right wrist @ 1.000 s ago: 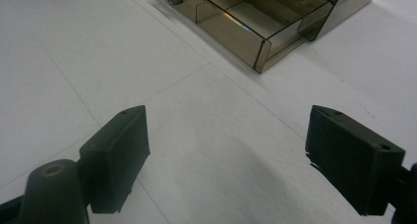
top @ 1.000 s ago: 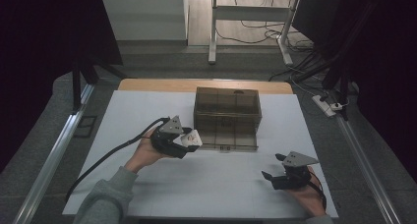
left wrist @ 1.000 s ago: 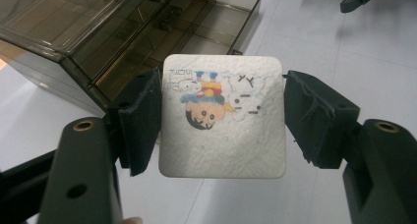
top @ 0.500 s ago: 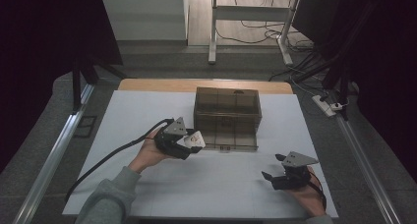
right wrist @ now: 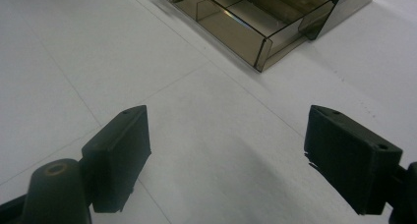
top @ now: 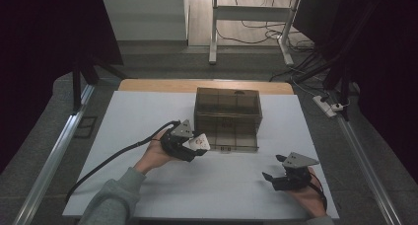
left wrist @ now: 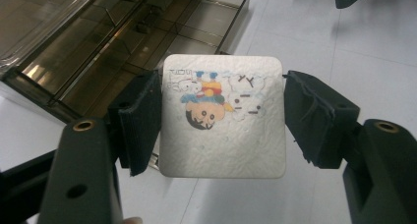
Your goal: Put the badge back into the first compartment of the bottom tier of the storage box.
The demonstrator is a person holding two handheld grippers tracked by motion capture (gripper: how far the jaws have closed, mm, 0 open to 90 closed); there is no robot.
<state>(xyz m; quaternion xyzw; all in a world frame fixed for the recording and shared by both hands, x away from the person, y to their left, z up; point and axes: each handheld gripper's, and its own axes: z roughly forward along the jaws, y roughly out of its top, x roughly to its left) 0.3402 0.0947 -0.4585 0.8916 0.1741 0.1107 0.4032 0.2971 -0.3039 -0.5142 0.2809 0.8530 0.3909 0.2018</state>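
1. Sitting on the white table, toward its far middle: a smoky transparent box with divided compartments; its lower tray part reaching toward the person's side; in the left gripper view, showing as brown partitioned cells at upper left.
2. Hovering just beside the box's near-left corner: the left claw, carried by the left hand; black cable trailing from it away from the box toward the table's near-left edge.
3. Pinching a white square card by its two side edges between the jaws; both pads touching the card; the card's face turned to the camera, bearing an upside-down cartoon drawing of a dark-haired figure with a few small marks beside it.
4. Lying just beyond the card in the left gripper view: the box's open tray; whether the card is touching the box, not possible to tell.
5. Resting well to the near right of the box, close to the table's near edge: the right claw, held by the right hand; grey three-cornered plate on top.
6. Spreading wide in the right gripper view, jaws well apart, gripping nothing; bare white table between them; the box's corner showing beyond, at the top.
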